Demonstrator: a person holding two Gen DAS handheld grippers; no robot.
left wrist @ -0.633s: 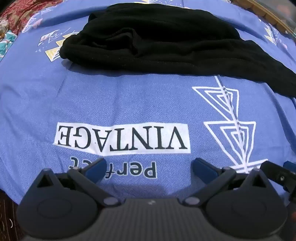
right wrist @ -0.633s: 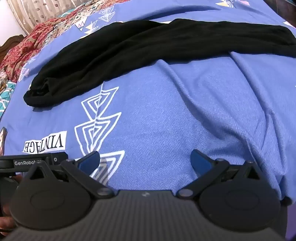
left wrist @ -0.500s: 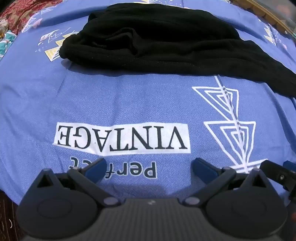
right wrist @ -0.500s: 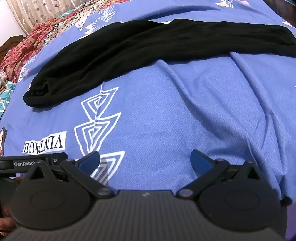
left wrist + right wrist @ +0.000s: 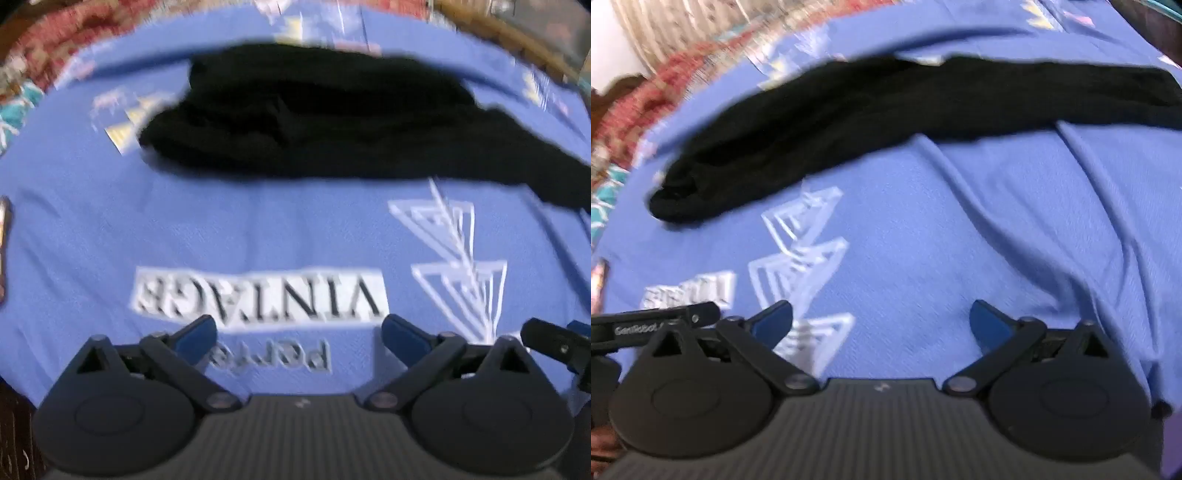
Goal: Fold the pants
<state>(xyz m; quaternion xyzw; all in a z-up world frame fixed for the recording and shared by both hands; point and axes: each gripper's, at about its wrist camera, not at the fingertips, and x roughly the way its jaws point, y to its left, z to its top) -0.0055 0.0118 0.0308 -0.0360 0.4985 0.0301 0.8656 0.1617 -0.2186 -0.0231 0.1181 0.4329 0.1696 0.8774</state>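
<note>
From the left wrist, the left gripper [image 5: 297, 334] stands wide open with nothing in it, over the blue "VINTAGE" bedsheet [image 5: 258, 225]. The black pants [image 5: 332, 136] lie stretched across the sheet, well beyond the fingertips.

From the right wrist, the right gripper [image 5: 881, 325] is equally spread and empty; the pants [image 5: 886, 107] run across the far side of the wrinkled sheet [image 5: 960, 229].
</note>
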